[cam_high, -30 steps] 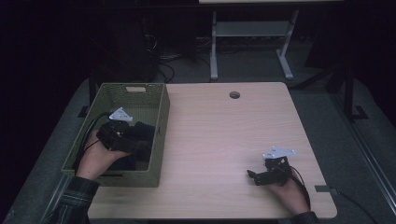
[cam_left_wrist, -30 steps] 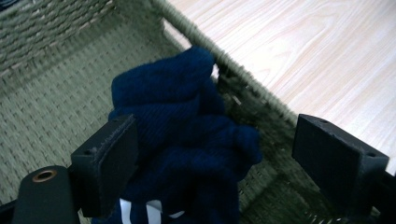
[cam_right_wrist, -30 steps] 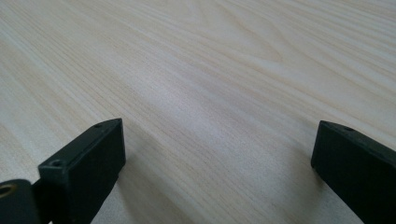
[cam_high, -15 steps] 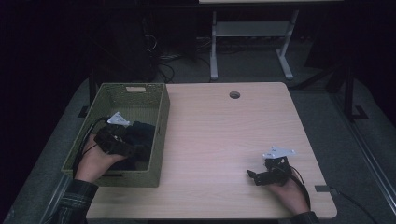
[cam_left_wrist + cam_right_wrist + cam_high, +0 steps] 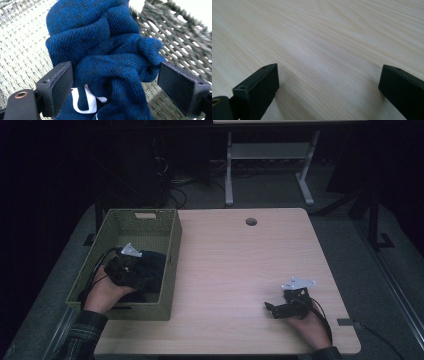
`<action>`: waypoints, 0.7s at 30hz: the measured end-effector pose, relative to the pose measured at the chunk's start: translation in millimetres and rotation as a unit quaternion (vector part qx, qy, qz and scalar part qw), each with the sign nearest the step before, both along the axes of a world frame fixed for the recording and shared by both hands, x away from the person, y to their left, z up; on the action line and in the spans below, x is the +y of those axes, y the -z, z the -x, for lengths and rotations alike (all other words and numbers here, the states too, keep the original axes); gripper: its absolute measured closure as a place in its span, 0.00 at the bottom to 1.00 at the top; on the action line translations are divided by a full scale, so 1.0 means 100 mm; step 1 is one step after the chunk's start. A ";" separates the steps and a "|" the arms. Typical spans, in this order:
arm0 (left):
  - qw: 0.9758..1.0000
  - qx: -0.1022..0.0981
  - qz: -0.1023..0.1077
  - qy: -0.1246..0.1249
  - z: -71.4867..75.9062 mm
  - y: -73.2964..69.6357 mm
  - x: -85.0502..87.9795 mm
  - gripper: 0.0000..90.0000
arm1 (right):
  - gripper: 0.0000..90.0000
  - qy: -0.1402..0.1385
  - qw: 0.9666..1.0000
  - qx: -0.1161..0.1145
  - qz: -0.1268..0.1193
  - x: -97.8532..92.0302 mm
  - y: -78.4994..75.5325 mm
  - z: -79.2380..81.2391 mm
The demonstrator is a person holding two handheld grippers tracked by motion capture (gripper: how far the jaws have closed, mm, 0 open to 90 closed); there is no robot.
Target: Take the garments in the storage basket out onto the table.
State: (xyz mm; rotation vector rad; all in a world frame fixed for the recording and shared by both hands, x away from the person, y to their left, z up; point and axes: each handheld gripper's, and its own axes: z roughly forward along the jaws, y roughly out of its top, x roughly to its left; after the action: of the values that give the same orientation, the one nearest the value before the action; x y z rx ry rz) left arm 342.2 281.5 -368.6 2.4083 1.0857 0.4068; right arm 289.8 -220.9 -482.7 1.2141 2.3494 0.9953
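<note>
A dark blue knitted garment (image 5: 107, 45) with white lettering lies bunched in a green woven basket (image 5: 142, 214) at the table's left side. My left gripper (image 5: 115, 82) is down inside the basket, open, with its jaws standing wide on either side of a fold of the garment (image 5: 154, 264). In the high view the left gripper (image 5: 137, 272) sits over the cloth near the basket's front half. My right gripper (image 5: 270, 309) rests low over the bare wooden table (image 5: 240, 265) at the front right. It is open, and the right gripper (image 5: 327, 85) has only wood grain between its jaws.
A round cable hole (image 5: 251, 221) lies near the table's far edge. The basket's woven wall (image 5: 175, 32) rises close behind the garment. Beyond the table are a white desk frame (image 5: 270, 155) and cables on a dark floor.
My left gripper has sunk slightly lower and nearer over the garment in the basket. The right gripper has not moved.
</note>
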 end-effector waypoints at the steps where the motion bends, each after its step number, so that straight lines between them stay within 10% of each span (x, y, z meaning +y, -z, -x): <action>1: 1.000 0.002 0.000 -0.001 -0.01 0.01 0.00 0.14 | 0.03 0.000 1.000 0.000 0.000 0.00 0.00 0.00; 21: 0.999 0.019 -0.038 -0.003 -0.13 0.13 -0.01 0.29 | 0.03 0.000 1.000 0.000 0.000 0.00 0.00 0.00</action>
State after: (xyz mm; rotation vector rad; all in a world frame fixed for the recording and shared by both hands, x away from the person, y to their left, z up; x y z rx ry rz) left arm 355.2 280.5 -381.6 2.4897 1.1126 0.4136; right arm 289.8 -220.9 -482.8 1.2143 2.3494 0.9956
